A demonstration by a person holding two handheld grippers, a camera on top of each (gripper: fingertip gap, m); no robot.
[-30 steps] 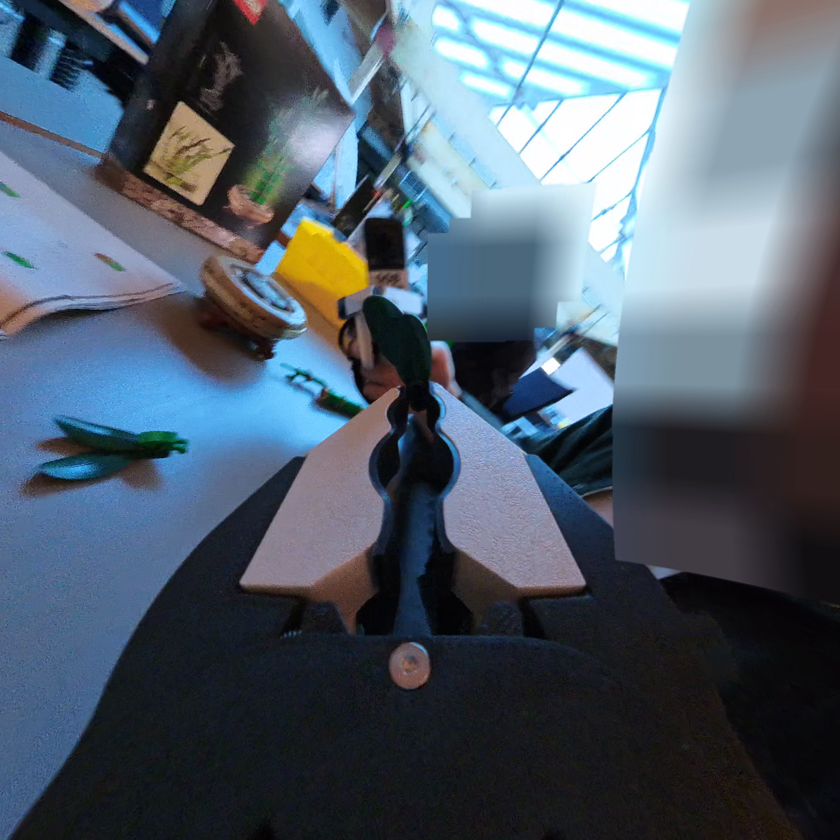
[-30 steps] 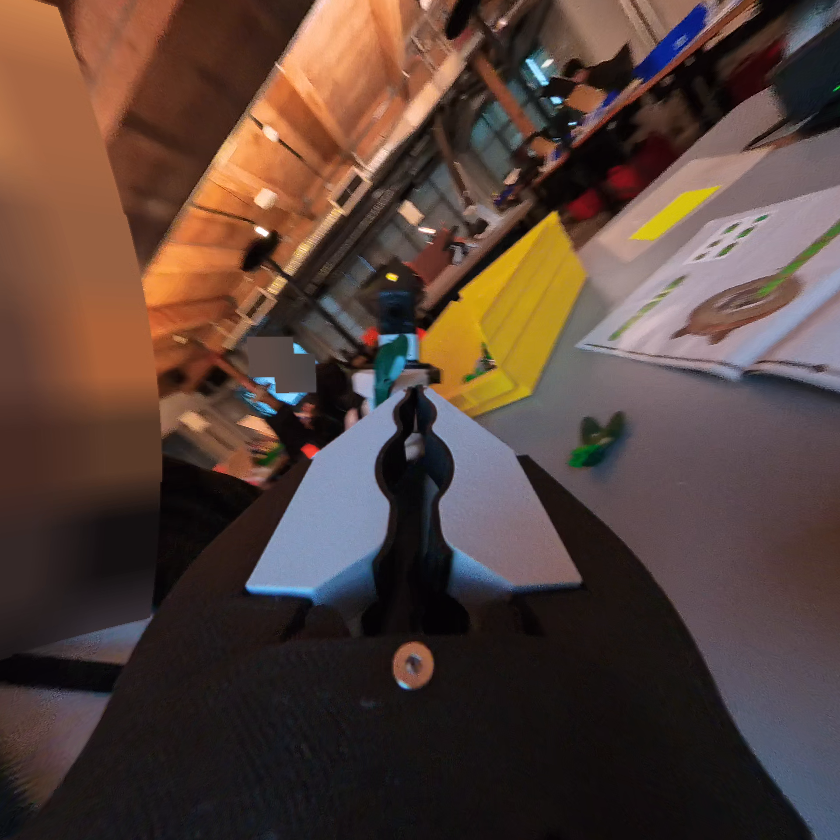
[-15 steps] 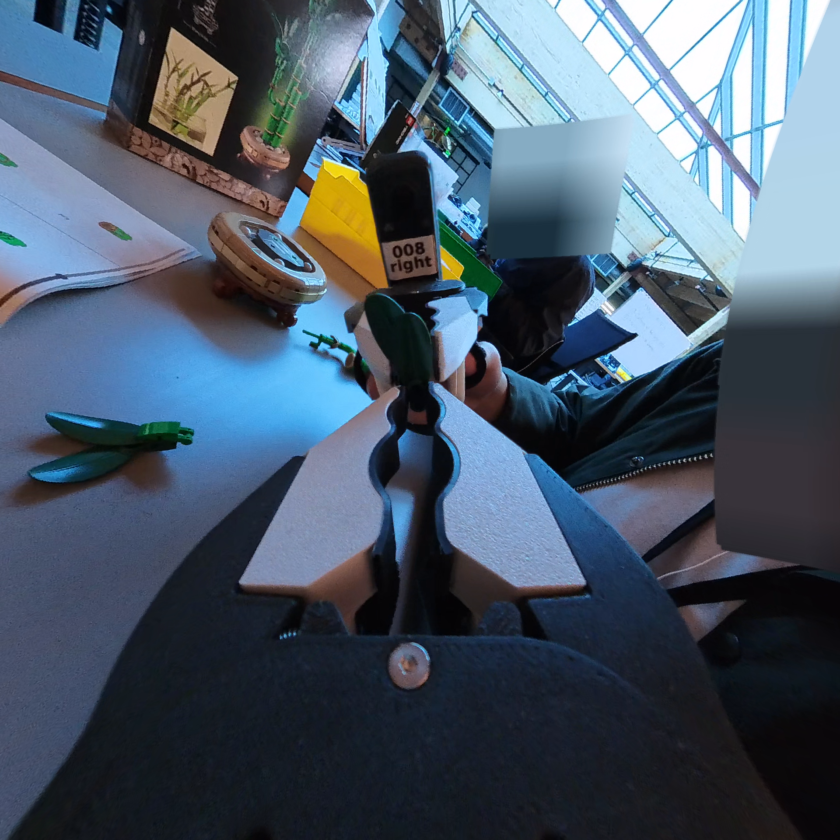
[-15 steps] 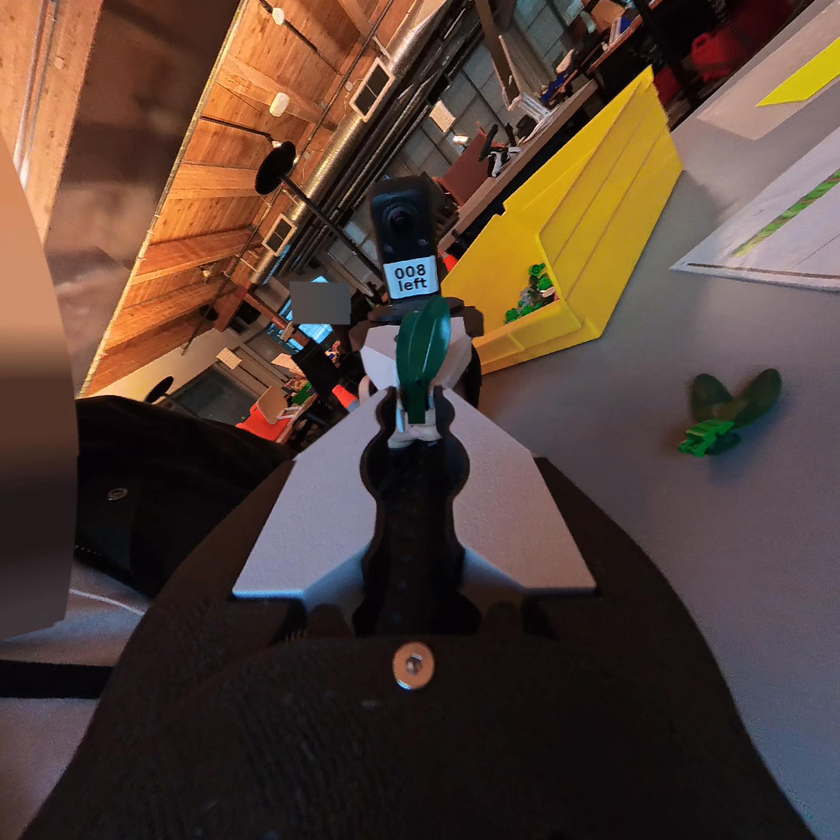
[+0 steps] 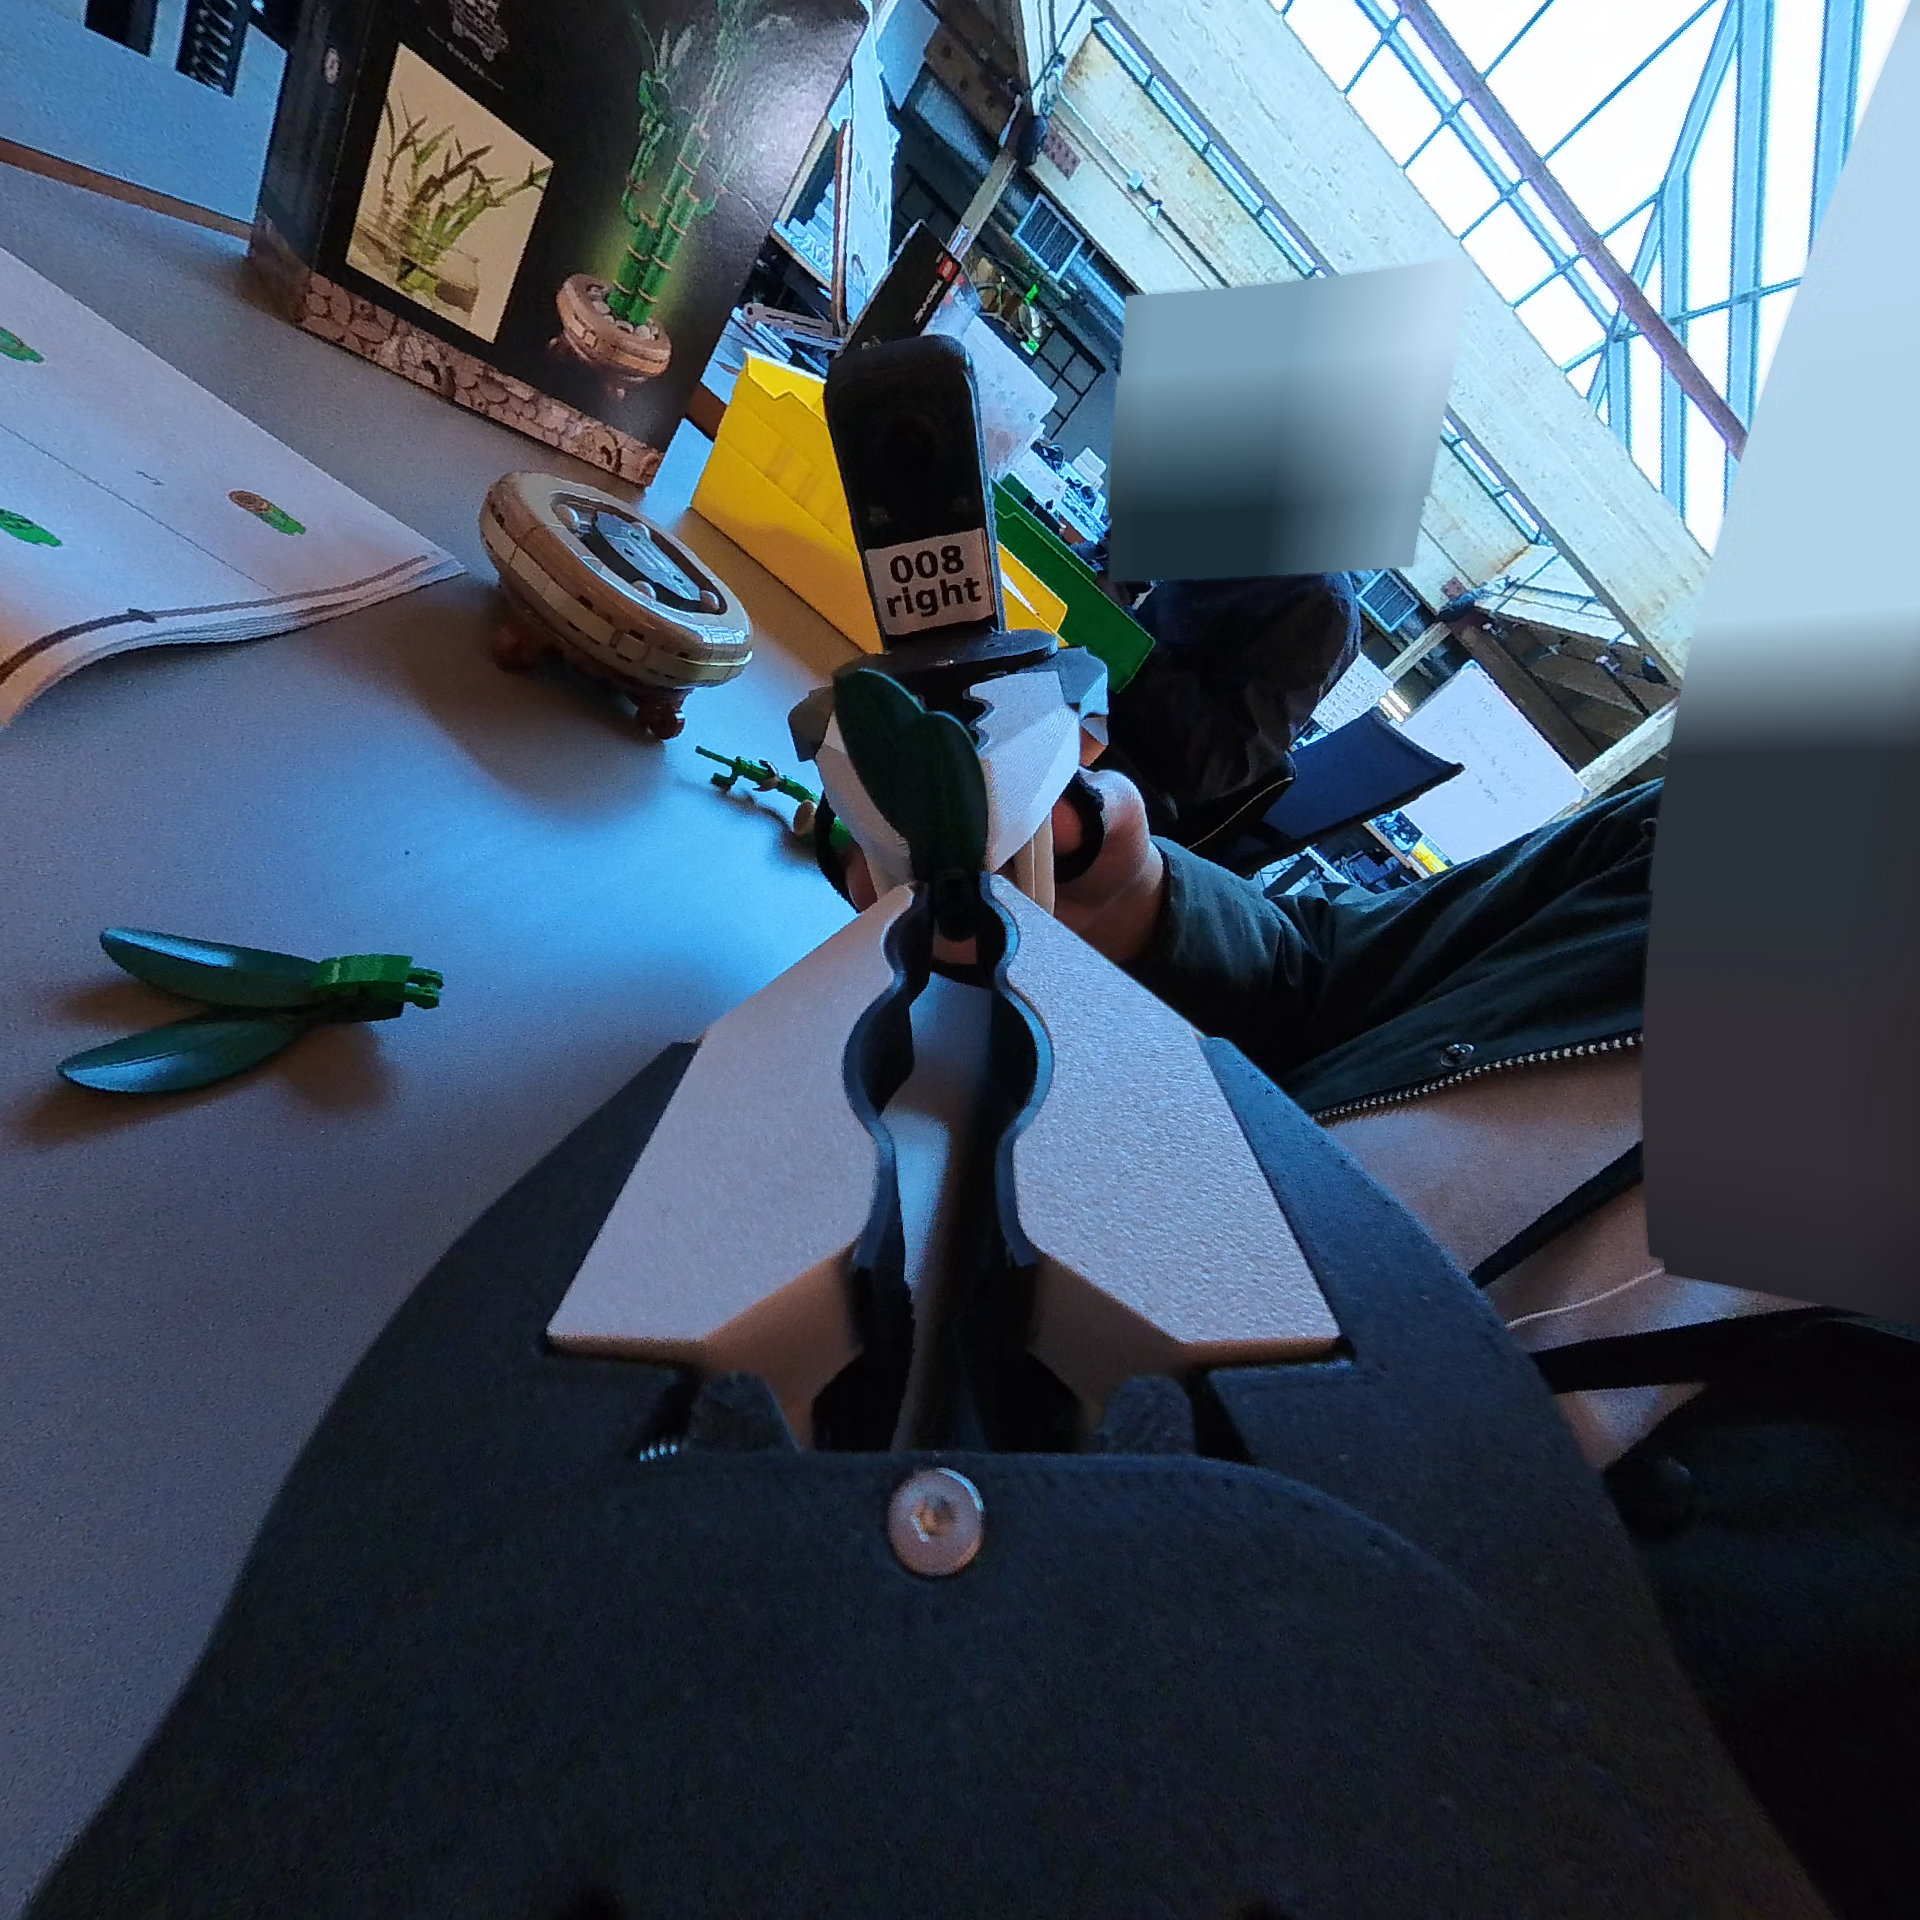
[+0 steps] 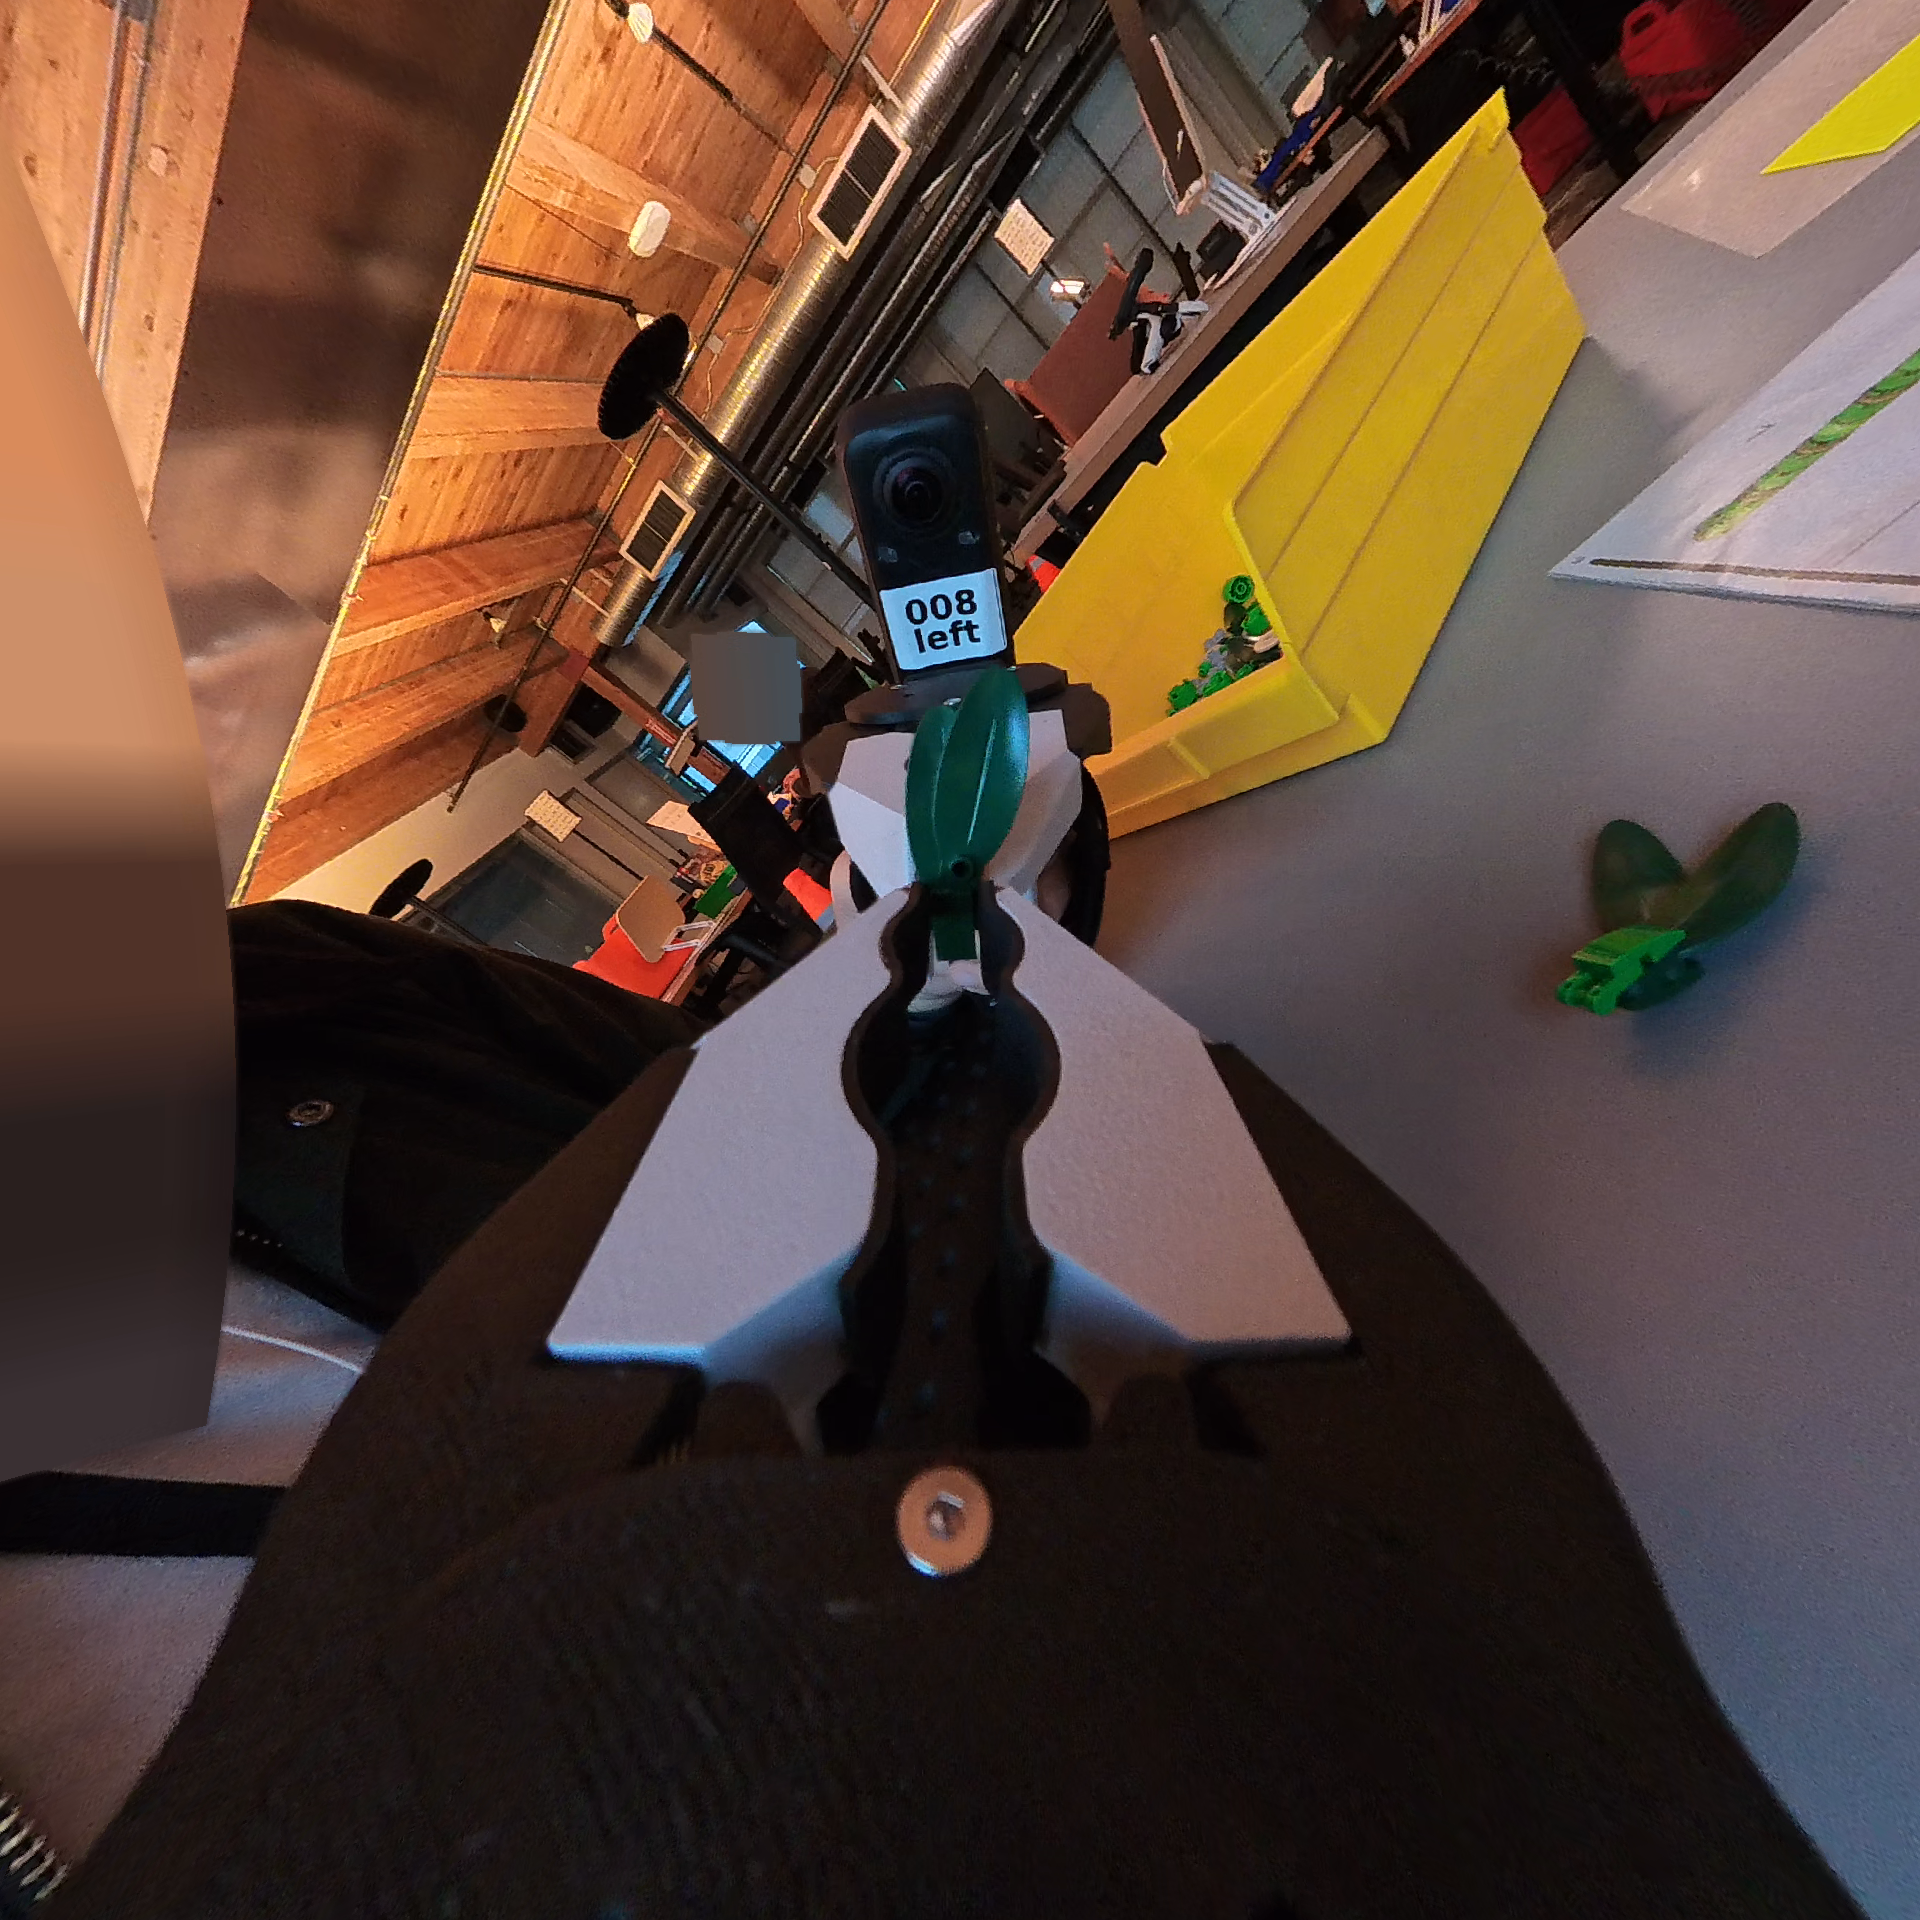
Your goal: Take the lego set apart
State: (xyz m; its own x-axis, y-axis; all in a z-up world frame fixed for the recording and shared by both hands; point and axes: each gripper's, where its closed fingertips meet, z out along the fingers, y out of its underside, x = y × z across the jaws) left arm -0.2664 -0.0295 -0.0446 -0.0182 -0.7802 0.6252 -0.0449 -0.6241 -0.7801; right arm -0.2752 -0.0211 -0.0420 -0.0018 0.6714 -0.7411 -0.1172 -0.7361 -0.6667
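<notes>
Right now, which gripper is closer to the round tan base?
Right, likely: the right gripper hangs beside the round tan base; the left gripper sits farther back from it.

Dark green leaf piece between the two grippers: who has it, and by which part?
Both. The left gripper and the right gripper pinch the dark green plastic leaf cluster at its stem end from opposite sides; the blades stick out free.

The left gripper [image 5: 951, 904] and right gripper [image 6: 954, 914] meet tip to tip above the table, facing each other, jaws on both drawn nearly together and pinched on the same small piece. In the left wrist view, the hand [image 5: 1101, 873] holding the right gripper shows at 12 o'clock, a dark sleeve [image 5: 1382, 956] trailing toward 3 o'clock.
</notes>
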